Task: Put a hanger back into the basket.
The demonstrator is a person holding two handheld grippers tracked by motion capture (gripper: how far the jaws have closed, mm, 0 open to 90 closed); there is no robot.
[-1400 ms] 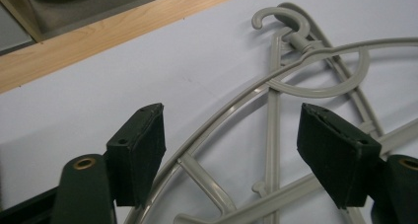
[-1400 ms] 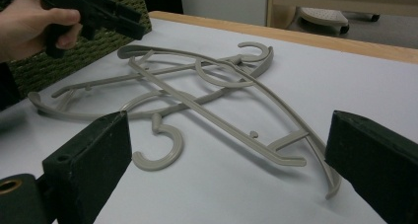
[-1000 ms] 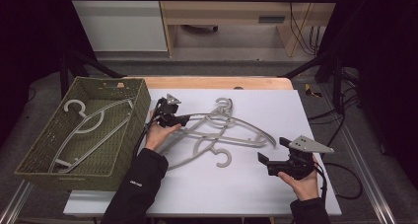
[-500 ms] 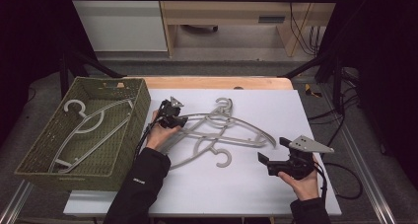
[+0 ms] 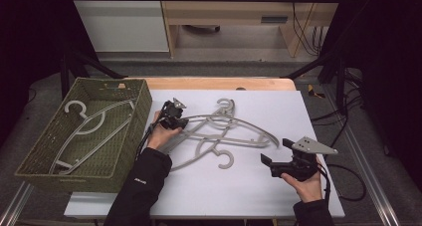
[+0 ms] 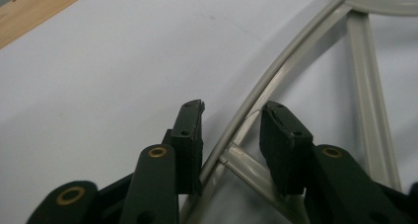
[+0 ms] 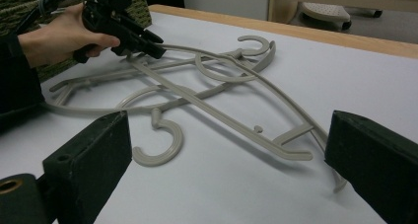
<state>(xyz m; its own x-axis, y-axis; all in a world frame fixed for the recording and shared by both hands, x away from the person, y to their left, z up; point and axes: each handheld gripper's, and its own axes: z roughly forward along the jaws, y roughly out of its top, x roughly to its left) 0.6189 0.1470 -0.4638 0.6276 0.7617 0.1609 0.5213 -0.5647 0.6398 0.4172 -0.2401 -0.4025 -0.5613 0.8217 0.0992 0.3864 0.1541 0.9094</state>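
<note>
Pile of grey plastic hangers [image 5: 224, 131] lies flat mid-counter on the white sheet [image 5: 308, 111], just right of the woven basket [image 5: 35, 161]. Pile's long axis runs left-right across the counter, tilting a little toward the near right; one hook [image 5: 226, 105] points to the far side, another hook [image 5: 225, 159] curls toward the near edge. In the right gripper view the top hanger's long bar [image 7: 222, 120] runs from upper left down to lower right.

Left gripper [image 5: 175, 117] sits at the pile's left end, hand [image 5: 161, 134] behind it. In the left gripper view the curved hanger arm [image 6: 256, 105] passes between the two black fingers [image 6: 190, 135], entering at the bottom and sweeping up to the right. Jaws have just been closing with that arm between them; the left finger is touching or nearly touching the plastic, the other still shows a gap, so probably not clamped yet — hard to be sure from this angle.

Right gripper [image 5: 278, 165] rests low near the counter's near right, well apart from the pile's right tip, facing it. Its jaws are spread wide, nothing between them; hangers lie ahead of it.

Two more hangers [image 5: 89, 126] lie inside the basket.
</note>
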